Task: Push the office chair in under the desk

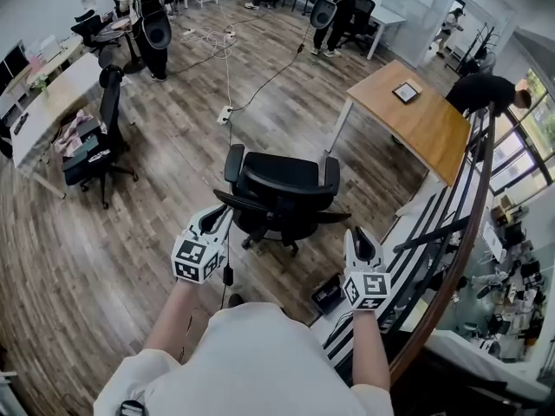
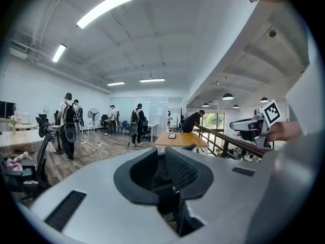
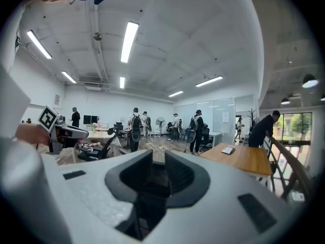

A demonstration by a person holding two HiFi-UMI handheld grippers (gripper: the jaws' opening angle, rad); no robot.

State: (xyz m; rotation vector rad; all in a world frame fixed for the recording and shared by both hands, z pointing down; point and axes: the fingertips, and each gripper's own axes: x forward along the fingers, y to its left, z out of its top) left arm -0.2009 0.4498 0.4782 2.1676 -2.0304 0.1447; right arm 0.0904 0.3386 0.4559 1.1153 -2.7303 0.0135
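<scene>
The black office chair (image 1: 282, 193) stands on the wood floor with its back toward me, well short of the wooden desk (image 1: 416, 115) at the right rear. A tablet (image 1: 406, 92) lies on that desk. My left gripper (image 1: 211, 219) hovers just behind the chair's left rear, and my right gripper (image 1: 361, 239) just behind its right side; neither visibly touches it. In the left gripper view the left gripper (image 2: 163, 159) has its jaws a narrow gap apart with nothing between them, the desk (image 2: 177, 140) beyond. The right gripper (image 3: 158, 164) looks the same, desk (image 3: 244, 159) at right.
A second black chair (image 1: 100, 150) stands by a long white desk (image 1: 52, 102) at left. Cables and a power strip (image 1: 225, 113) lie on the floor beyond the chair. People (image 1: 152, 24) stand at the back. A railing (image 1: 460, 232) runs along the right, a black box (image 1: 329, 293) near it.
</scene>
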